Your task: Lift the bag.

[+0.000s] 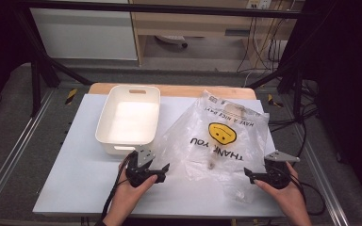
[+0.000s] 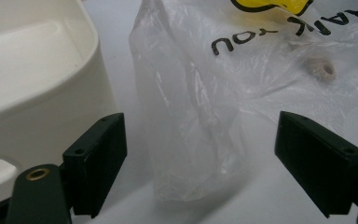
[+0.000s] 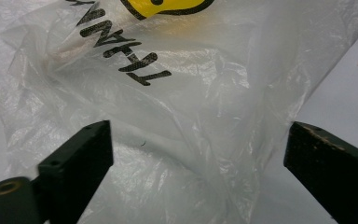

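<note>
In the high view the plastic bag [image 1: 219, 136] lies spread on the white table [image 1: 75, 179], just right of the white tub [image 1: 129, 120]. The left gripper [image 1: 162, 170] sits at the bag's near left corner and the right gripper [image 1: 250, 175] at its near right edge, both spread wide and holding nothing.

In the left gripper view a loose fold of the bag [image 2: 191, 121] stands between the wide jaws, with the tub [image 2: 32, 79] close beside one jaw. A pinch here could catch only one thin layer, or bump the tub. A small ring [image 2: 320, 69] lies inside the bag and might roll out if the bag tips.

In the right gripper view crumpled film [image 3: 177, 140] lies between the open jaws; the slick plastic could slip free or tear.
</note>
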`<state>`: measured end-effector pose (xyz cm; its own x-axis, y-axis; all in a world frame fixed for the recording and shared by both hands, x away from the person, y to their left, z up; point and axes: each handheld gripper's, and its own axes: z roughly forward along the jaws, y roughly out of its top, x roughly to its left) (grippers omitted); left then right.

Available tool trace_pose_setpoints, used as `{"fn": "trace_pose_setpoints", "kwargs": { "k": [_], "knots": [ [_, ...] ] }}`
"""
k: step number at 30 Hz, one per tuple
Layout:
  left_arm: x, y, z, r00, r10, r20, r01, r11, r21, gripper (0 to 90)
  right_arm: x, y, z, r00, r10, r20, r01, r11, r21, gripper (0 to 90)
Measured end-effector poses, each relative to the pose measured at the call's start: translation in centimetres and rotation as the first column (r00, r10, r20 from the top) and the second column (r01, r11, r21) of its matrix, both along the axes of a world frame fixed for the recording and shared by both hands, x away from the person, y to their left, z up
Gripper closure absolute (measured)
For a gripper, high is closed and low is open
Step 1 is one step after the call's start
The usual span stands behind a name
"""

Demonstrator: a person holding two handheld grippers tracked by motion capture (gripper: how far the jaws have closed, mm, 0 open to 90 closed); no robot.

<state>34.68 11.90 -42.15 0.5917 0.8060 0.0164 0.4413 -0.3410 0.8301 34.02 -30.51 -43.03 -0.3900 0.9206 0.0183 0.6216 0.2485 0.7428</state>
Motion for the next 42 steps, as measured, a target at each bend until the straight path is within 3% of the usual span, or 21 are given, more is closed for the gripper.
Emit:
{"fn": "trace_pose_setpoints", "kwargs": {
  "k": [4,7,11,16,18,24,29,31,35,37,39,42],
  "knots": [
    [0.4,-0.2,-1.0,0.9997,0.016,-0.017,-0.016,0.9996,0.025,19.3,-0.8,0.0,0.0,0.9995,-0.023,0.02,0.023,0.9997,0.005,6.4],
    [0.9,-0.2,-1.5,0.999,0.03,-0.033,-0.029,0.9993,0.022,22.6,-1.1,0.0,-0.4,0.9998,-0.021,-0.001,0.021,0.9997,0.013,7.0],
    [1.3,-0.3,-2.0,0.9986,0.029,-0.044,-0.028,0.9995,0.015,35.9,-1.2,0.1,-0.7,0.9998,-0.01,-0.018,0.01,0.9999,0.013,6.9],
    [1.5,-0.5,-2.3,0.9966,-0.039,-0.073,0.04,0.9991,0.017,70.6,-1.3,0.0,-0.8,0.9986,-0.044,-0.029,0.045,0.999,0.008,6.6],
    [1.2,-0.5,-2.4,0.9938,-0.063,-0.092,0.063,0.998,-0.001,79.6,-1.2,-0.3,-1.0,0.9969,-0.067,-0.041,0.067,0.9977,0.008,6.7],
    [-0.1,-1.0,-2.2,0.9802,-0.143,-0.137,0.144,0.9895,0.0,88.0,-1.1,-0.5,-1.6,0.9946,-0.077,-0.069,0.078,0.997,0.002,10.2],
    [-1.5,-1.7,-2.1,0.9638,-0.203,-0.173,0.207,0.9784,0.006,88.5,-1.0,-0.2,-1.9,0.9944,-0.017,-0.104,0.015,0.9997,-0.018,31.0],
    [-2.3,-2.0,-2.1,0.954,-0.23,-0.193,0.234,0.9722,0.0,88.6,-1.1,-0.2,-1.9,0.9961,-0.013,-0.088,0.008,0.9983,-0.057,41.3],
    [-4.1,-3.1,-2.5,0.9271,-0.294,-0.232,0.294,0.955,-0.037,88.8,-0.8,-0.9,-1.7,0.9965,-0.008,-0.084,0.003,0.998,-0.064,62.9],
    [-4.8,-3.7,-2.6,0.9186,-0.315,-0.238,0.317,0.9478,-0.031,88.7,-0.6,-1.2,-1.6,0.9967,-0.004,-0.082,-0.001,0.9976,-0.07,74.0],
    [-5.2,-4.1,-2.6,0.9196,-0.319,-0.228,0.325,0.9456,-0.014,88.3,-0.3,-1.5,-1.6,0.9964,-0.005,-0.085,-0.001,0.9975,-0.071,85.0],
    [-5.1,-4.0,-2.6,0.9274,-0.303,-0.22,0.309,0.9512,-0.009,86.1,0.0,-2.0,-1.5,0.996,-0.024,-0.086,0.017,0.9965,-0.082,89.6]
  ]
}}
